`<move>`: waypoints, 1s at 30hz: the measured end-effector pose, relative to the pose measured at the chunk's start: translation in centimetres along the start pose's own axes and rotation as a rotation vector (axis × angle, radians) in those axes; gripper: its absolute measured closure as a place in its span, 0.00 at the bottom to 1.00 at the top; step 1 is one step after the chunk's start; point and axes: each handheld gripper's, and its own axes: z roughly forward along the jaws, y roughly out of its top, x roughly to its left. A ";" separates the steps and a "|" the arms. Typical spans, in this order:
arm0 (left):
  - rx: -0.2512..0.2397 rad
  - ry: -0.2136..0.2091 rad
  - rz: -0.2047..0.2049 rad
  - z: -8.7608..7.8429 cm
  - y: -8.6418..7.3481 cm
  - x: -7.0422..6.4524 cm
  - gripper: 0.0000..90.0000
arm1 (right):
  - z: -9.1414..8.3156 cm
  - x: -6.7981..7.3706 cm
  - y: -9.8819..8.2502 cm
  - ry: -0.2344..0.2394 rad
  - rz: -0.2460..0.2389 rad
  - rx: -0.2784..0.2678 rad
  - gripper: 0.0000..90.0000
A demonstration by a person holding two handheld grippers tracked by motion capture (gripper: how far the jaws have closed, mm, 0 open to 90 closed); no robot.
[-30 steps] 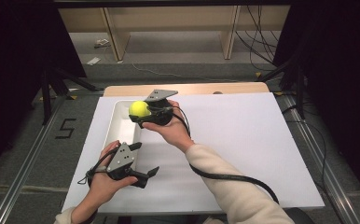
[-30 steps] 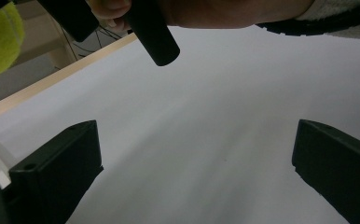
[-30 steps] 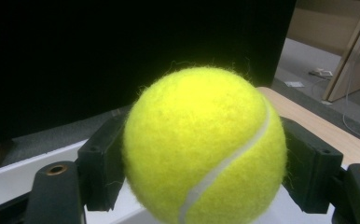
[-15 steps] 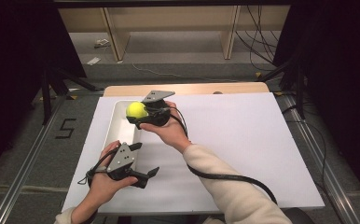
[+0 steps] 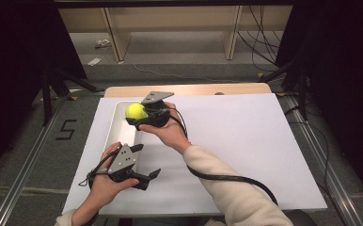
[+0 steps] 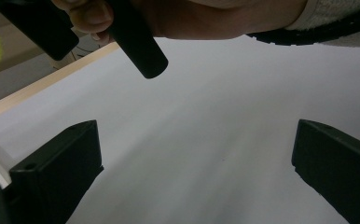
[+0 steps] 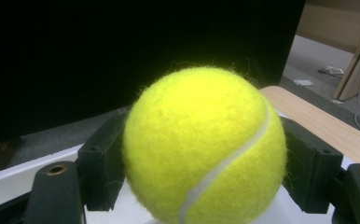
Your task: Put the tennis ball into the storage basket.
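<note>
The left gripper (image 6: 201,182) hovers with jaws wide apart over the white surface (image 6: 215,116); the right hand (image 6: 178,18) is above.

Both grippers are black — blocky, squared jaws, each with a small round hole near its tip in the gripper views. The left gripper (image 5: 142,176) carries a grey three-cornered plate with a few dark dots on top; the right gripper (image 5: 135,117) has the same grey plate. A thick black cable (image 5: 226,178) trails from the right gripper along the cream knitted sleeve (image 5: 236,193) — a thinner black lead loops beside the left gripper. The left cuff is cream too.
</note>
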 end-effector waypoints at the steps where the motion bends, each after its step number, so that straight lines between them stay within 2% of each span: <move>1: 0.000 0.000 0.000 0.0 0.0 0.0 0.01 | 0.0 0.0 0.0 0.001 0.001 0.000 0.29; 30: 0.000 -0.004 0.000 0.0 0.0 -0.1 0.01 | 1.1 0.4 0.5 0.024 -0.014 0.017 0.29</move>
